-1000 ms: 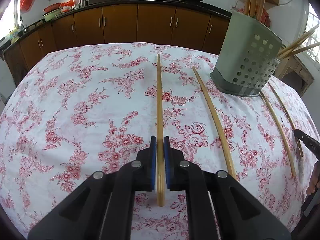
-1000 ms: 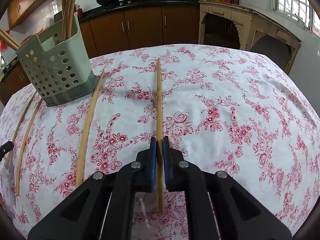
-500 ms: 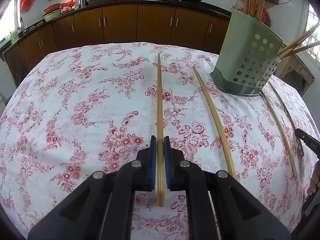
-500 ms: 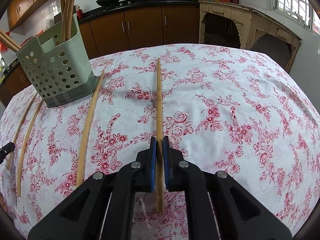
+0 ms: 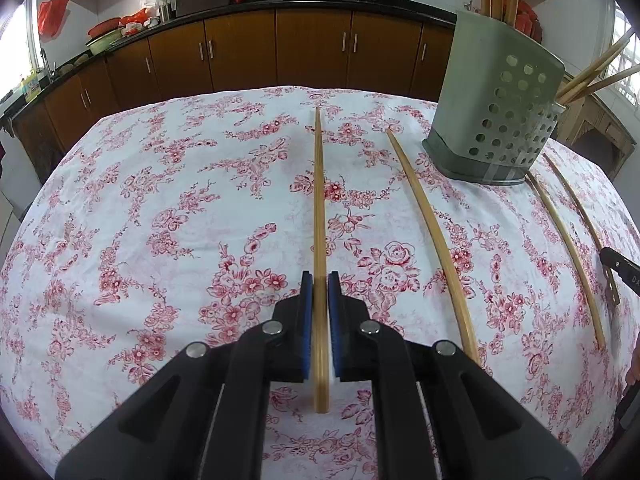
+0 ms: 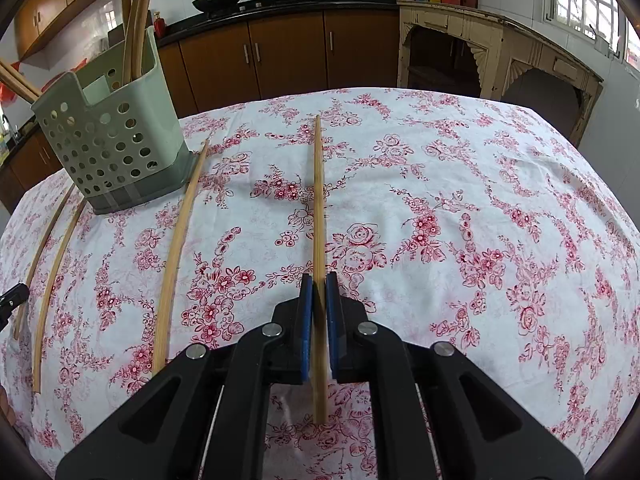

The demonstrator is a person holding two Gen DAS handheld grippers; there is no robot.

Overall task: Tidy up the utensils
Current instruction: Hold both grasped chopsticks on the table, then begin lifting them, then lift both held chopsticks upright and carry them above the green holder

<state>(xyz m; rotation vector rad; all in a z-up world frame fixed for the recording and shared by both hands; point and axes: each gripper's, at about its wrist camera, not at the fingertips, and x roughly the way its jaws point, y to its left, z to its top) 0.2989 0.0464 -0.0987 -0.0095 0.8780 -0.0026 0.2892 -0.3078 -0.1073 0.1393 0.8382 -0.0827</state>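
My left gripper (image 5: 319,280) is shut on a bamboo chopstick (image 5: 319,208) that points away from me over the floral tablecloth. My right gripper (image 6: 319,280) is shut on another bamboo chopstick (image 6: 318,200), also pointing away. A grey-green perforated utensil holder (image 5: 498,108) stands at the far right in the left wrist view, and it also shows in the right wrist view (image 6: 108,136) at the far left. Several chopsticks stand in it. Loose chopsticks lie on the cloth: one beside each held one (image 5: 432,232) (image 6: 178,240), two more past the holder (image 5: 568,248) (image 6: 52,264).
The table carries a white cloth with red flowers (image 5: 160,220). Brown kitchen cabinets (image 5: 240,52) run behind it, with woks on the counter. A cream wooden sideboard (image 6: 492,52) stands at the right. The other gripper's tip (image 5: 620,266) shows at the right edge.
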